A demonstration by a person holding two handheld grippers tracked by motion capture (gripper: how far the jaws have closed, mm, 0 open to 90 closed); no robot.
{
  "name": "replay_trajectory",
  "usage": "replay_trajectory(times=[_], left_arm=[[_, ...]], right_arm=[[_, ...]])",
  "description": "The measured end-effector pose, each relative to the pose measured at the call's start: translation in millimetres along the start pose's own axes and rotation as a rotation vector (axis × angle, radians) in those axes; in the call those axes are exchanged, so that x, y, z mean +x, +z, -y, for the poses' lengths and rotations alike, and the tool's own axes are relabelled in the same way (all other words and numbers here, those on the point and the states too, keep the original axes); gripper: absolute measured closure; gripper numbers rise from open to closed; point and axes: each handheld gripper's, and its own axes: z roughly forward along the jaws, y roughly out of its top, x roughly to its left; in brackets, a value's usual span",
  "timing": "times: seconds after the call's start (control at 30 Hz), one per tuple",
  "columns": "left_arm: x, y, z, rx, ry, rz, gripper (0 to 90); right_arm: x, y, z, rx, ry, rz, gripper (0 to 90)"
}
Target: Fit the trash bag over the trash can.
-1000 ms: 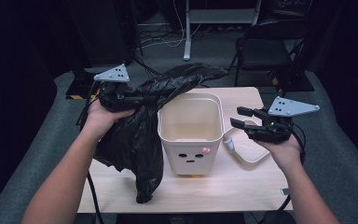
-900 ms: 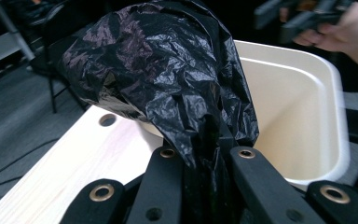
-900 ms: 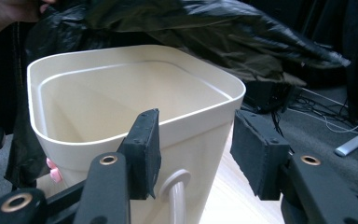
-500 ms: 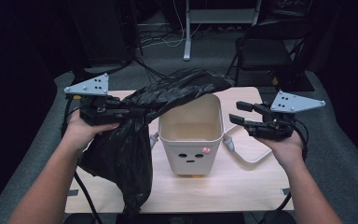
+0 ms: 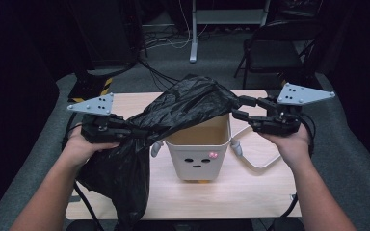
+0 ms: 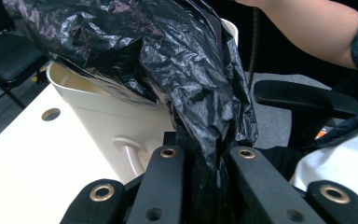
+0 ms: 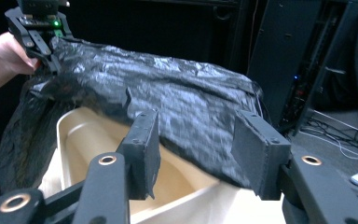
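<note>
The left tool (image 5: pixel 137 131) is clamped tight on a bunched edge of the black bag (image 5: pixel 183 108), and the plastic is pinched between its 2 jaws in the left gripper view. From there the bag stretches across the left and back rim of the cream bin (image 5: pixel 200 147), with its bulk hanging down over the counter (image 5: pixel 250 192) at the left. The right tool (image 5: pixel 238 108) stands about half open at the bag's right end; its pads (image 7: pixel 144 149) flank the plastic without pressing on it. The bin stands upright mid-counter.
</note>
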Motion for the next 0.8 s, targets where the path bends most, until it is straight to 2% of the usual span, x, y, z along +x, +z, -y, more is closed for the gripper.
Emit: replay_trajectory(times=[0.27, 0.43, 0.53, 0.73, 0.8], left_arm=[[-6.5, -1.4, 0.3, -0.002, 0.030, 0.040, 87.1], [-13.1, -8.6, -6.8, -0.021, 0.066, 0.072, 87.0], [-13.8, -10.1, -8.9, -0.035, 0.069, 0.083, 87.1], [-14.5, -11.6, -17.6, -0.064, 0.088, 0.100, 87.0], [-14.5, -11.5, -20.9, -0.075, 0.092, 0.101, 87.0]], right_arm=[[2.0, 22.7, -11.1, 0.016, -0.016, -0.032, 49.8], [3.3, 39.9, -18.1, 0.030, -0.026, -0.062, 49.2], [3.9, 44.5, -19.3, 0.041, -0.025, -0.074, 49.2], [8.1, 58.0, -11.6, 0.101, -0.009, -0.137, 54.7], [10.8, 64.2, -5.7, 0.143, -0.007, -0.187, 62.4]])
